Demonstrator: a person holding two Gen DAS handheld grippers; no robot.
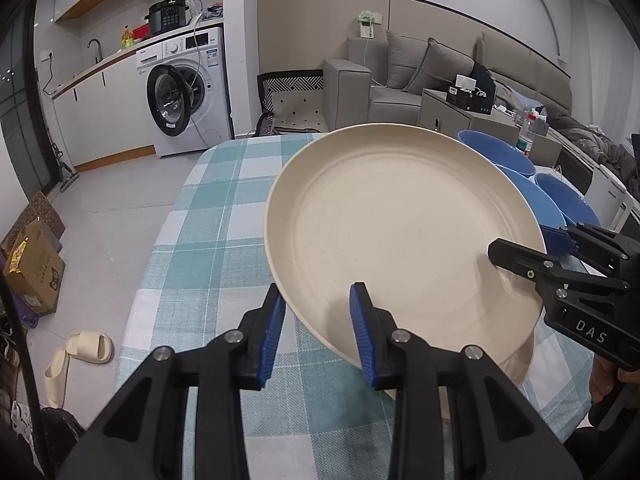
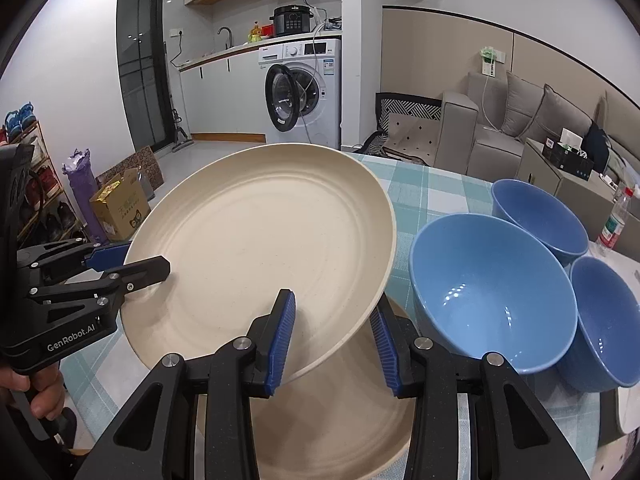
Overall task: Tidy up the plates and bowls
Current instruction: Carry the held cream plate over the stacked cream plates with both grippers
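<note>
Now both hand-held grippers, left (image 1: 318, 330) and right (image 2: 334, 338), clamp the tilted cream plate's (image 2: 260, 240) rim.

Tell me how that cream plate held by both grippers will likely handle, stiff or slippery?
The cream plate looks rigid: it keeps its shape though pinched only at its rim. Its smooth surface may slip in the left gripper or right gripper. Tilted, it could slide out.

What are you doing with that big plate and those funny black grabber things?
A person is holding a grabber in each hand, and both grip the same cream plate by its rim. The left gripper and the right gripper each have their jaws closed on an edge, holding the plate tilted above the checked tablecloth. Another cream plate lies on the table just below it. Three blue bowls sit close together beside them.
</note>
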